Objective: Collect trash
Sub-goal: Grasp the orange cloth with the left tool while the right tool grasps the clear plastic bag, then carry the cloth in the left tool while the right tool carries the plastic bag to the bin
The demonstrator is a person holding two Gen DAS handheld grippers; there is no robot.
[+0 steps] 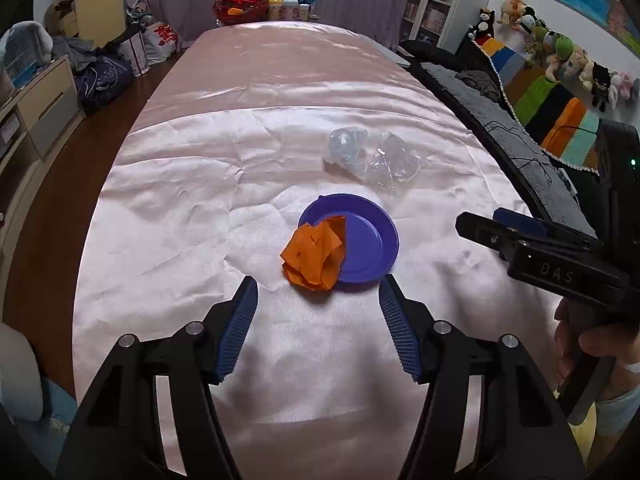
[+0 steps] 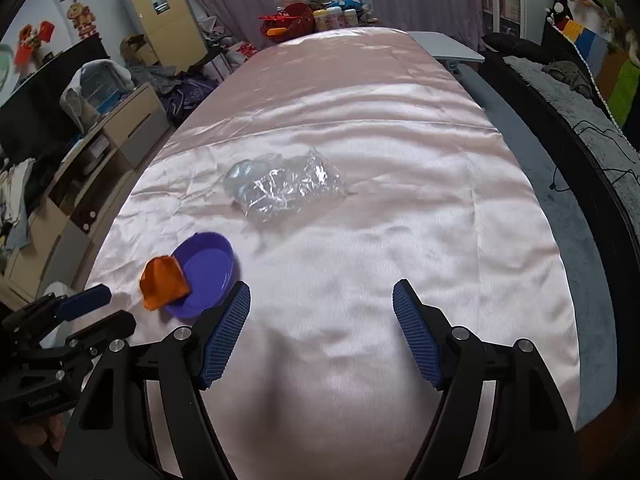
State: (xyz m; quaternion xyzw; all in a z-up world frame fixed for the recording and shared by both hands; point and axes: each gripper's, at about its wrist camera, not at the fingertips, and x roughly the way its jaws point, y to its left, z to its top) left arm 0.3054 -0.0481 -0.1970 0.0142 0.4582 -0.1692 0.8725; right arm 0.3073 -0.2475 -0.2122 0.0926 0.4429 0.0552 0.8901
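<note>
A crumpled orange paper (image 1: pixel 314 254) lies half on the near left rim of a purple plate (image 1: pixel 370 240) on the pink satin table cover. Behind them lie crumpled clear plastic wrappers (image 1: pixel 374 156). My left gripper (image 1: pixel 318 292) is open and empty, just short of the orange paper. My right gripper (image 2: pixel 322 300) is open and empty above bare cloth; the plate (image 2: pixel 210 266) and orange paper (image 2: pixel 162 282) are to its left, the clear plastic (image 2: pixel 286 188) ahead. The right gripper also shows in the left wrist view (image 1: pixel 480 224).
The long table (image 1: pixel 280 80) runs away from me. A red basket (image 1: pixel 242 8) and several jars (image 1: pixel 290 10) stand at its far end. A dark sofa (image 1: pixel 500 120) with stuffed toys lines the right side; drawers (image 1: pixel 36 116) and bags stand on the left.
</note>
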